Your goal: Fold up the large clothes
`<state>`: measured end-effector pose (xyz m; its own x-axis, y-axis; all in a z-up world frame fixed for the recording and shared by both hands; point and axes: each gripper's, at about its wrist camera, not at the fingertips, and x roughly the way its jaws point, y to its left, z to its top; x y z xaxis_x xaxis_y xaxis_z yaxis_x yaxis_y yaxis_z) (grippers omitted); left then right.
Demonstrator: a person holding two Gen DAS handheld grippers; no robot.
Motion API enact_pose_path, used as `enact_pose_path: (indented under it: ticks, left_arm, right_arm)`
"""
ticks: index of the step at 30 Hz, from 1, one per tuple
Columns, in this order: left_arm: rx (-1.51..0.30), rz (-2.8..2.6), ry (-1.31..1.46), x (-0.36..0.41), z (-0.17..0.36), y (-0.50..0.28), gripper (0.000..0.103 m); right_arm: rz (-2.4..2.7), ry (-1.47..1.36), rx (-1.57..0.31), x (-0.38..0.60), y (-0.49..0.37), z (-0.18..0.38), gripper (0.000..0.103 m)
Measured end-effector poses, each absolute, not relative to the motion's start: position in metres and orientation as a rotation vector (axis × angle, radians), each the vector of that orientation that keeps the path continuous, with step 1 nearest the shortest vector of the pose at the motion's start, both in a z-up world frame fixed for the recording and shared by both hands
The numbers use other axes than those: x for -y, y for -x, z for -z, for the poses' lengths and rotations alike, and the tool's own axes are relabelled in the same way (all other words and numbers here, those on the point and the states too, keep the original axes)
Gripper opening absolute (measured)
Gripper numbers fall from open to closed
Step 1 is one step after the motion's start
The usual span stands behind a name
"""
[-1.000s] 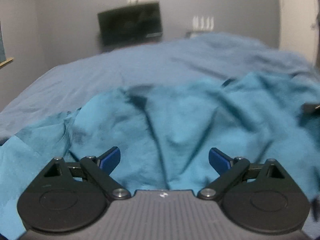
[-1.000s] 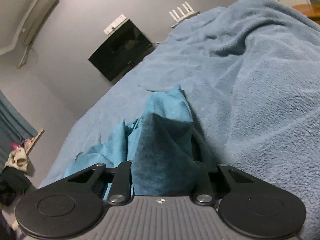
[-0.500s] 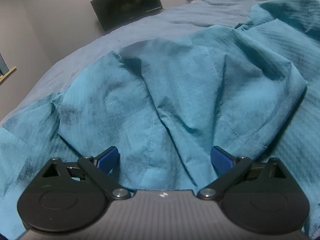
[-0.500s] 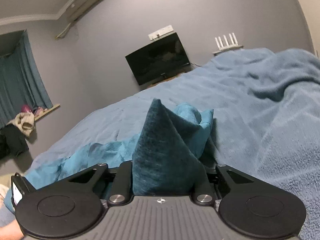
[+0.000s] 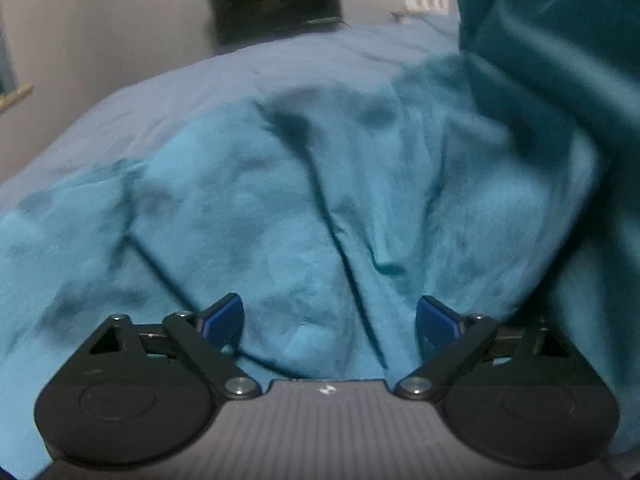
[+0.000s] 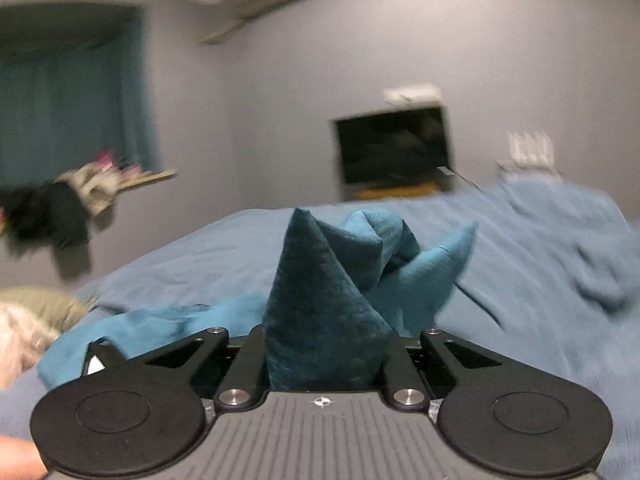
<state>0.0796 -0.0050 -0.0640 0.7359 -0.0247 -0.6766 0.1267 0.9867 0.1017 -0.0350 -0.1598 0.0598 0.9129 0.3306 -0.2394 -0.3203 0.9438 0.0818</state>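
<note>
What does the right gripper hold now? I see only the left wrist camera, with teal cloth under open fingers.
Observer: The right gripper is shut on a bunched fold of the teal garment, which stands up in a cone between its arms.
Operator: Is the rest of the cloth lifted too?
Observer: No. In the right view a part of it trails to the left across the blue blanket.
Operator: Anything beside the bed?
Observer: Yes, a teal curtain hangs on the left wall, with a pile of clothes on a shelf below it.
</note>
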Motion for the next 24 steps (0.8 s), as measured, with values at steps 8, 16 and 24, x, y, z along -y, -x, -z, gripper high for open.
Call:
enact_pose_path:
  ticks: [8, 16, 24]
  left_arm:
    - [-0.519, -0.07, 0.152, -0.123, -0.04, -0.017, 0.094]
    - [-0.457, -0.074, 0.358, -0.198, -0.084, 0.034, 0.087]
    - [-0.731, 0.277, 0.615, -0.202, -0.054, -0.033, 0.078]
  right_arm:
    - [-0.525, 0.064, -0.261, 0.049, 0.034, -0.083, 0.009]
    - [-0.688, 0.178, -0.346, -0.049, 0.034, -0.044, 0.007]
    - [-0.753, 0.206, -0.357, -0.057, 0.025, -0.017, 0.007]
